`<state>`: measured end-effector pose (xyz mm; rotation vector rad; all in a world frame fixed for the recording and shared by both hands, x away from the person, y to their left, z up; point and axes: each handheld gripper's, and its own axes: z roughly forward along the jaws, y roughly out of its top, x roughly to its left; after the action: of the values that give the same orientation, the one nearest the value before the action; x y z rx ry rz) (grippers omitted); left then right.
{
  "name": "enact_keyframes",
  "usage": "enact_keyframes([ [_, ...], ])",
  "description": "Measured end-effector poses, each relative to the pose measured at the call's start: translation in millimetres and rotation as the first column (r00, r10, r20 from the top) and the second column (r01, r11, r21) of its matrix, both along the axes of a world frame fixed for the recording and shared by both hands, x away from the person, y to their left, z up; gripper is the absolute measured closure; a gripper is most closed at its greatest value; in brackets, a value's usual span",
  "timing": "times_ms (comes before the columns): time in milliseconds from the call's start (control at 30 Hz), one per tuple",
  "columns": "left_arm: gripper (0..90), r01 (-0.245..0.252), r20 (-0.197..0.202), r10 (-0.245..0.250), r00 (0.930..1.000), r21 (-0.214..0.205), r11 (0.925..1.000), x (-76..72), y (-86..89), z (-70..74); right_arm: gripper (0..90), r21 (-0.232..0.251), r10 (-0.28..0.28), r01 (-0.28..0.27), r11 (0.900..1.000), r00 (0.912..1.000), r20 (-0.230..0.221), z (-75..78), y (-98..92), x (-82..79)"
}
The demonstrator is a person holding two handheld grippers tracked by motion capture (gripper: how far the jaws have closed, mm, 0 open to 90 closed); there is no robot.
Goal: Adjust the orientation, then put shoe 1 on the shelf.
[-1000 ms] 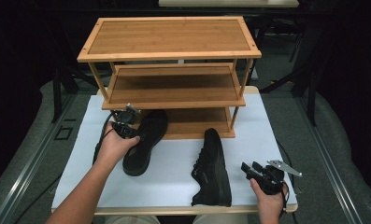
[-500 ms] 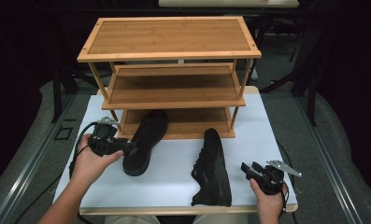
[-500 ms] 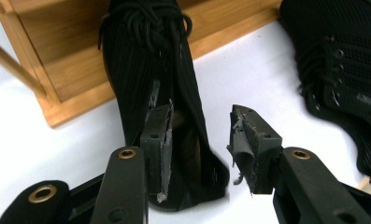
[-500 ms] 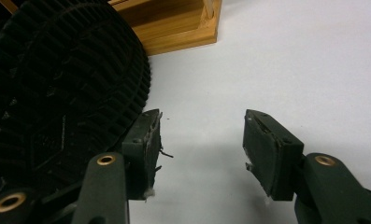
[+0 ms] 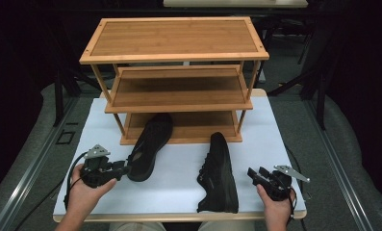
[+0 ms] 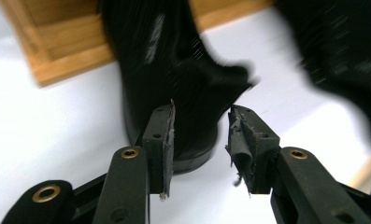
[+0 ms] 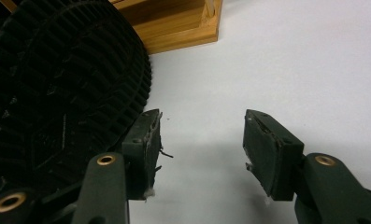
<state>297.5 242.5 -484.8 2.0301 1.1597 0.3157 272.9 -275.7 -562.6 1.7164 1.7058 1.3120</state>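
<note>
Three-tier bamboo shoe rack [image 5: 174,41] standing at far side of table [image 5: 97,125], upright, long side facing near edge. Top and middle shelves bare; bottom shelf [image 5: 198,126] low, resting on white table cover. Rack's base corner also seen in right gripper view [image 7: 183,28] and left gripper view [image 6: 57,46], sitting flat on white surface. Dark metal frame legs [image 5: 318,77] beyond table at right; grey floor [image 5: 30,139] on both sides, with metal rail [image 5: 25,178] running along left.
</note>
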Motion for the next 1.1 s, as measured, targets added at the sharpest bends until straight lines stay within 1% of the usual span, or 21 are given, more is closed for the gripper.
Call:
enact_keyframes([
  [67, 61.2, 0.005, -0.016, -0.005, 0.9999, -0.006, 1.0000, 0.9, -2.1, -8.0, 46.2, 0.000, -0.001, 0.001, 1.0000, 1.0000, 0.000, 0.0, -0.1, -0.3],
  [100, 61.6, 0.010, -0.027, -0.010, 0.9996, -0.001, 0.9999, 1.8, -3.5, -11.5, 46.2, -0.001, -0.001, 0.001, 1.0000, 1.0000, 0.001, -0.1, -0.3, -0.4],
  [133, 61.9, 0.018, -0.031, -0.018, 0.9994, 0.002, 0.9998, 2.4, -5.4, -14.8, 46.2, 0.002, -0.003, 0.003, 1.0000, 1.0000, -0.002, -0.2, -0.7, -0.4],
  [200, 61.8, 0.006, -0.014, -0.006, 0.9999, 0.022, 0.9997, 2.5, -8.4, -19.3, 46.2, 0.003, -0.007, 0.007, 1.0000, 1.0000, 0.001, 0.0, -1.6, -0.1],
  [233, 61.7, 0.002, -0.012, -0.001, 0.9999, 0.015, 0.9999, 2.4, -8.5, -20.3, 46.2, 0.007, -0.007, 0.007, 0.9999, 0.9999, 0.008, -0.2, -1.7, -0.1],
  [300, 61.8, 0.000, -0.005, 0.000, 1.0000, 0.004, 1.0000, 1.5, -7.2, -21.3, 46.2, 0.001, -0.009, 0.009, 1.0000, 0.9999, -0.008, 0.5, -2.1, -0.8],
  [333, 61.8, 0.006, -0.002, -0.006, 1.0000, 0.007, 1.0000, 1.0, -6.1, -21.6, 46.2, 0.001, -0.008, 0.008, 1.0000, 0.9999, -0.009, 0.5, -2.2, -0.8],
  [367, 62.1, 0.007, 0.009, -0.007, 0.9999, 0.006, 1.0000, 0.3, -6.0, -22.7, 46.1, 0.001, -0.008, 0.008, 1.0000, 0.9999, -0.009, 0.5, -2.0, -0.8],
  [400, 62.4, 0.009, 0.016, -0.009, 0.9998, 0.005, 0.9999, -0.6, -5.8, -23.3, 46.1, 0.005, -0.007, 0.007, 1.0000, 1.0000, 0.002, -0.2, -1.8, -0.5],
  [433, 62.6, 0.007, 0.030, -0.007, 0.9995, 0.006, 1.0000, -1.5, -6.0, -24.2, 46.1, 0.005, -0.007, 0.007, 1.0000, 1.0000, -0.001, 0.1, -1.6, -0.6],
  [467, 63.1, 0.008, 0.045, -0.008, 0.9990, 0.009, 0.9999, -2.3, -6.2, -25.3, 46.1, 0.008, -0.009, 0.009, 0.9999, 0.9999, 0.008, -0.2, -1.2, -0.4],
  [533, 64.5, 0.007, 0.062, -0.007, 0.9980, 0.008, 0.9999, -3.6, -6.4, -26.8, 46.1, 0.009, -0.010, 0.010, 0.9999, 0.9999, 0.009, -0.3, -0.9, -0.2],
  [567, 65.7, 0.008, 0.074, -0.008, 0.9972, 0.009, 0.9999, -3.9, -7.2, -27.3, 46.1, 0.004, -0.004, 0.004, 1.0000, 1.0000, -0.001, 0.1, -1.1, -0.6],
  [633, 68.1, 0.006, 0.075, -0.008, 0.9971, 0.023, 0.9997, -4.0, -8.8, -26.4, 46.1, 0.006, -0.004, 0.004, 1.0000, 1.0000, -0.001, 0.0, -0.7, -0.5],
  [700, 69.9, 0.007, 0.070, -0.009, 0.9975, 0.022, 0.9997, -3.0, -11.8, -25.3, 46.1, 0.005, -0.004, 0.004, 1.0000, 1.0000, 0.000, 0.1, -0.5, -0.5],
  [733, 70.8, 0.014, 0.070, -0.016, 0.9974, 0.028, 0.9995, -2.1, -13.5, -24.8, 46.1, 0.004, -0.004, 0.004, 1.0000, 1.0000, -0.001, 0.1, -0.6, -0.4],
  [833, 72.5, 0.013, 0.072, -0.016, 0.9973, 0.040, 0.9991, 1.1, -19.8, -23.7, 46.1, 0.007, -0.006, 0.006, 1.0000, 1.0000, -0.002, -0.2, -0.9, -0.2],
  [967, 75.4, -0.006, 0.054, 0.006, 0.9985, 0.006, 1.0000, 7.4, -26.8, -23.0, 46.1, 0.008, -0.005, 0.005, 1.0000, 1.0000, -0.001, -0.1, -1.1, -0.2],
  [1000, 75.6, -0.009, 0.057, 0.009, 0.9984, 0.003, 1.0000, 9.1, -28.4, -22.2, 46.1, 0.002, -0.004, 0.004, 1.0000, 1.0000, -0.007, 0.2, -1.5, -0.4],
  [1033, 75.6, -0.013, 0.059, 0.013, 0.9982, -0.002, 0.9999, 10.6, -30.1, -21.3, 46.1, 0.012, -0.008, 0.008, 0.9999, 0.9999, 0.010, -0.9, -1.1, 0.4],
  [1100, 76.0, -0.025, 0.067, 0.026, 0.9974, -0.012, 0.9996, 14.1, -33.0, -18.5, 46.1, 0.010, -0.005, 0.005, 0.9999, 1.0000, -0.001, -0.2, -1.6, -0.1],
])
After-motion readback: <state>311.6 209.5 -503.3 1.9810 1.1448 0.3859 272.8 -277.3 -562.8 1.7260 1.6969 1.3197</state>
